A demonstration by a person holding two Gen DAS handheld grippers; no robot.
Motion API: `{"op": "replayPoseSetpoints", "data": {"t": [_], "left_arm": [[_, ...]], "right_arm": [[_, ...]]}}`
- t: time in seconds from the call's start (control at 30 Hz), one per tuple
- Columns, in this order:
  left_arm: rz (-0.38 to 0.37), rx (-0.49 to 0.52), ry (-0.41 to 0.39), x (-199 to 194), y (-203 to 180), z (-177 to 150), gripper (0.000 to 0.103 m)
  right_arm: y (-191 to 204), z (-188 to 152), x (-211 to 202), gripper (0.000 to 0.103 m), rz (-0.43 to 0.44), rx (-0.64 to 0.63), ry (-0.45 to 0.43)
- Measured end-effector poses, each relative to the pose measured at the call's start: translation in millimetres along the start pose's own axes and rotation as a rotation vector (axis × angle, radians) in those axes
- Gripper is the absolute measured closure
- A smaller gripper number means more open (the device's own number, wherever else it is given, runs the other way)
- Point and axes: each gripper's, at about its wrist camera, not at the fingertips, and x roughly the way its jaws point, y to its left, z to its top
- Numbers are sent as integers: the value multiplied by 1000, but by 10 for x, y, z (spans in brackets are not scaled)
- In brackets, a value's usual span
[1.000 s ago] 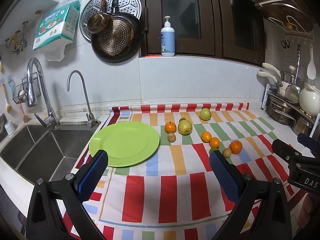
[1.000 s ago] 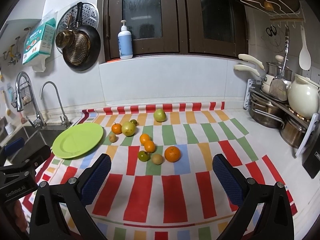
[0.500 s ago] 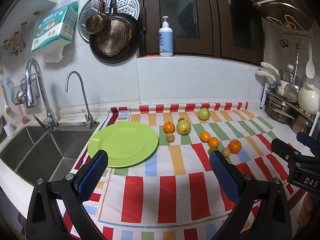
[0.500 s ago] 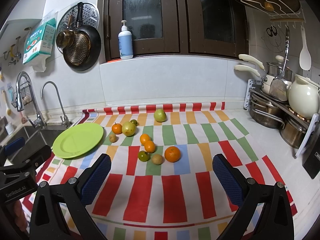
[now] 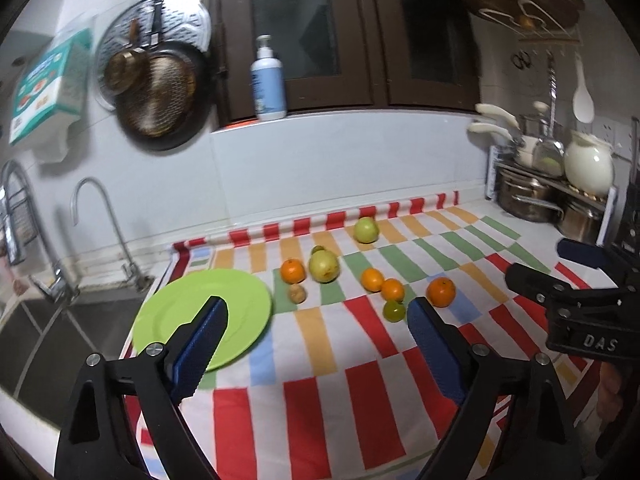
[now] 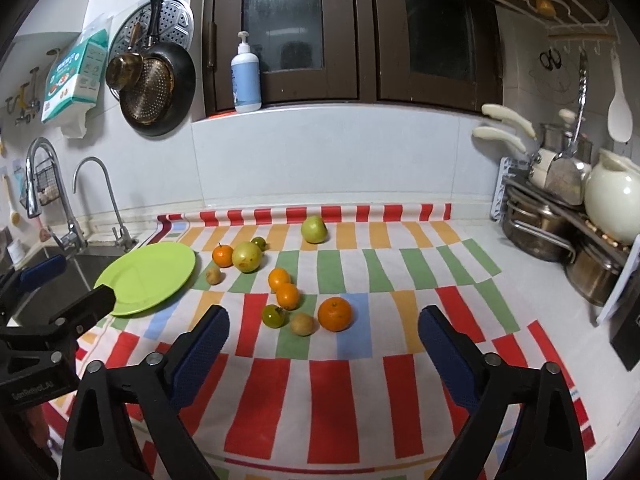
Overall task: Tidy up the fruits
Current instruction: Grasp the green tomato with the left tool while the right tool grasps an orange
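A green plate (image 5: 200,314) (image 6: 148,276) lies on the striped cloth beside the sink. Several fruits lie scattered right of it: oranges (image 6: 335,313) (image 5: 441,291), a yellow-green pear (image 6: 247,256) (image 5: 323,266), a green apple (image 6: 314,229) (image 5: 366,230), a small green citrus (image 6: 273,315) and small brown fruits (image 6: 302,324). My left gripper (image 5: 316,320) is open and empty, above the cloth in front of the plate and fruits. My right gripper (image 6: 324,330) is open and empty, just short of the nearest fruits.
A sink (image 6: 60,280) with two taps lies left of the plate. A rack of pots and a white jug (image 6: 612,200) stands at the right. Pans hang on the wall (image 6: 154,84). A pump bottle (image 6: 245,76) stands on the window ledge.
The left gripper has swung to the right and moved forward, so the plate and fruits sit further left and closer in its view. The right gripper has barely moved. Both stay open.
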Motion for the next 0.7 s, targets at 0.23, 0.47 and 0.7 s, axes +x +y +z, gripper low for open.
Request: {"op": "replayPoseSetpoints", "data": {"t": [0.23,0.47,0.7], "left_arm": [[-87,53,48,392,-133,63,26],[-163,96,130,904,-249,73,35],[-224,131,221,1342,-363,-29,45]], "right_arm": [[-136,-2,360,20,8,1,53],[-241,-24,771,28,20,8,134],[-289,-84,1201,35,46,-29,225]]}}
